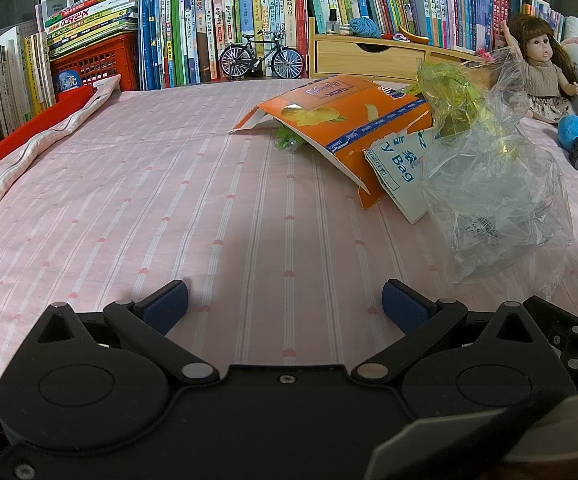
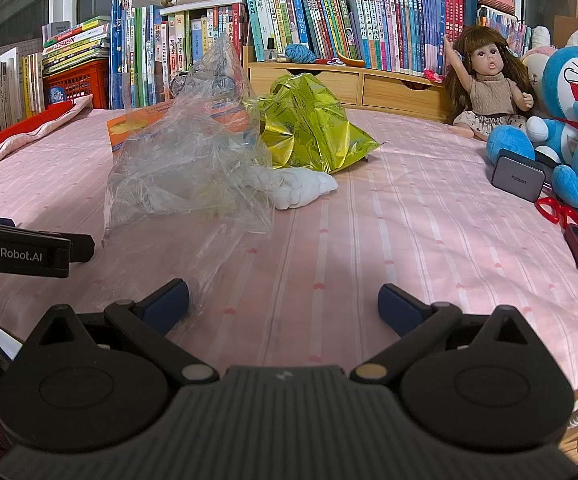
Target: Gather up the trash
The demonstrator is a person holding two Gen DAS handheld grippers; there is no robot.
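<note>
On the pink striped bedsheet [image 2: 369, 240], nothing looks collected yet: crumpled clear plastic bag [image 2: 185, 160], shiny yellow-green foil wrapper [image 2: 313, 132], torn orange cardboard box [image 1: 341, 120] and white crumpled tissue [image 2: 305, 188] lie untouched beyond both grippers. Left gripper [image 1: 285, 304] and right gripper [image 2: 283, 304] have jaws apart, empty.

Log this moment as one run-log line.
left gripper open, empty | right gripper open, empty | clear bag, gold wrapper, orange box uncollected on bed
</note>
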